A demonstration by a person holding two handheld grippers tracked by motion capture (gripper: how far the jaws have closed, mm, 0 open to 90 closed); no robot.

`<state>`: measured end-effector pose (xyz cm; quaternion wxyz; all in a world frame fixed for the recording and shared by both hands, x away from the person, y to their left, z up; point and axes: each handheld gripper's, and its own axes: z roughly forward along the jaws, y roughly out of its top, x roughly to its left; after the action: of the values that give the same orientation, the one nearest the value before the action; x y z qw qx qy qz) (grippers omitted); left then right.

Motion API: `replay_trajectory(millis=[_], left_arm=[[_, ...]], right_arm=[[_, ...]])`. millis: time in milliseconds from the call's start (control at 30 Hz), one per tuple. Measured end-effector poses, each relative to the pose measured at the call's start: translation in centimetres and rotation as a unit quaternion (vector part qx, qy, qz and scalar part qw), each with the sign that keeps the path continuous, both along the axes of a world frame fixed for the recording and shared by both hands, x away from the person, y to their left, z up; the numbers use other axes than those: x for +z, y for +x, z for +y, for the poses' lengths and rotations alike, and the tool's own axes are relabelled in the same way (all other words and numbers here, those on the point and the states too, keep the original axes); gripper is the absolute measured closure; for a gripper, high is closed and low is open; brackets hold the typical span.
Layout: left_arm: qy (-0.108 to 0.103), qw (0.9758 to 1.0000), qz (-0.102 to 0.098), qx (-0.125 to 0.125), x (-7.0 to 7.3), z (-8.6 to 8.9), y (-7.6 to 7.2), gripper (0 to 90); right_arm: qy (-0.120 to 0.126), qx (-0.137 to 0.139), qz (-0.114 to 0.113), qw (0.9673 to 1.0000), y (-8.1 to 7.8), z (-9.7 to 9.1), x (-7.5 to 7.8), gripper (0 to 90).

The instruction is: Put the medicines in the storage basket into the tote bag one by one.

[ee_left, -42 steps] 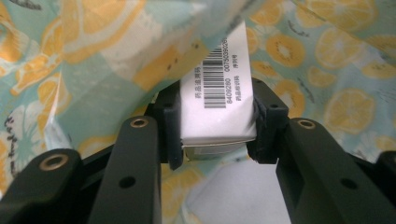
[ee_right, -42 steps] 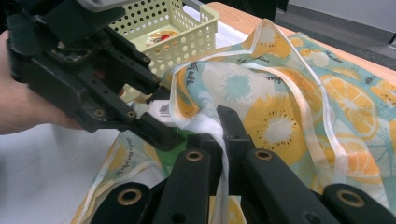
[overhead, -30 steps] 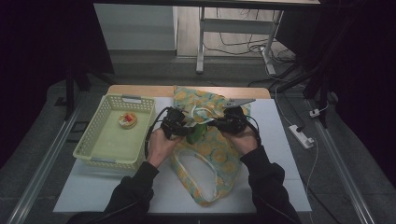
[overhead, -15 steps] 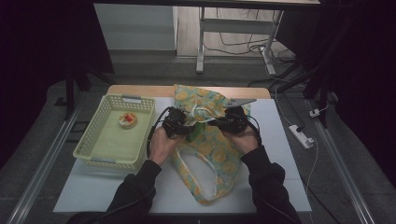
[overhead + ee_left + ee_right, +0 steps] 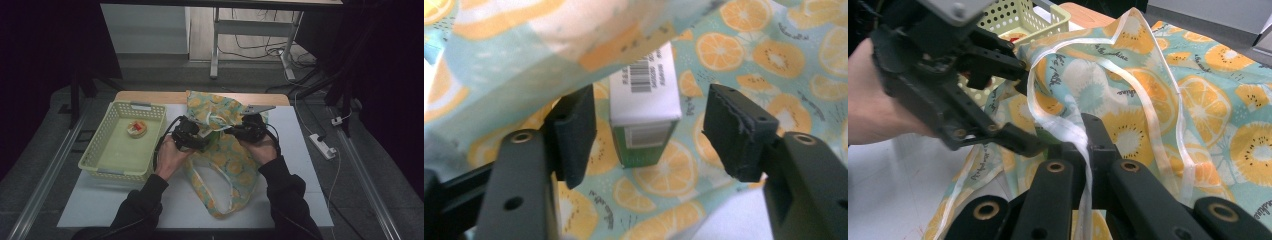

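1. Black sleeves come in at 6 o'clock of the high view, and the hands meet over the middle of the white table (image 5: pixel 100 202).
2. Fruit-print cloth of the bag (image 5: pixel 227 167) lies between the forearms, its handle loops trailing toward the near edge and its mouth lifted at 12 o'clock from the hands.
3. Left gripper (image 5: pixel 192 139) reaches into the bag's mouth; its jaws have just been opening and now stand spread, with the box (image 5: pixel 644 117) between them, touched by neither pad.
4. The box, white above and green below with a barcode on its top face, lies inside the bag; a fold of cloth overhangs it at 11 o'clock in the left gripper view.
5. Right gripper (image 5: pixel 1083 137) is pressed together, pinching the bag's white strap (image 5: pixel 1080 135), which holds the mouth up.
6. Basket (image 5: pixel 107 127), pale green, sits at 9 o'clock from the hands, just beside the bag, with a small orange-red item (image 5: pixel 136 128) inside toward its far end.
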<state>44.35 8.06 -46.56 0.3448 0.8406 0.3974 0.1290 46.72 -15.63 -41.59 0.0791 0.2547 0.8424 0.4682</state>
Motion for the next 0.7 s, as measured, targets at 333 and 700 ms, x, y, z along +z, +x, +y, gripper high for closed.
replay_trajectory(millis=[333,700], left_arm=[[-0.044,0.9987,0.015,-0.021,1.3,2.1,-2.0,25.0],[-0.048,0.9978,0.034,-0.029,2.1,4.9,-3.1,9.6]], right_arm=[[0.0,-0.001,0.001,1.0,0.0,0.0,0.0,89.3],[-0.001,-0.001,0.001,1.0,0.1,-0.1,-0.1,89.2]])
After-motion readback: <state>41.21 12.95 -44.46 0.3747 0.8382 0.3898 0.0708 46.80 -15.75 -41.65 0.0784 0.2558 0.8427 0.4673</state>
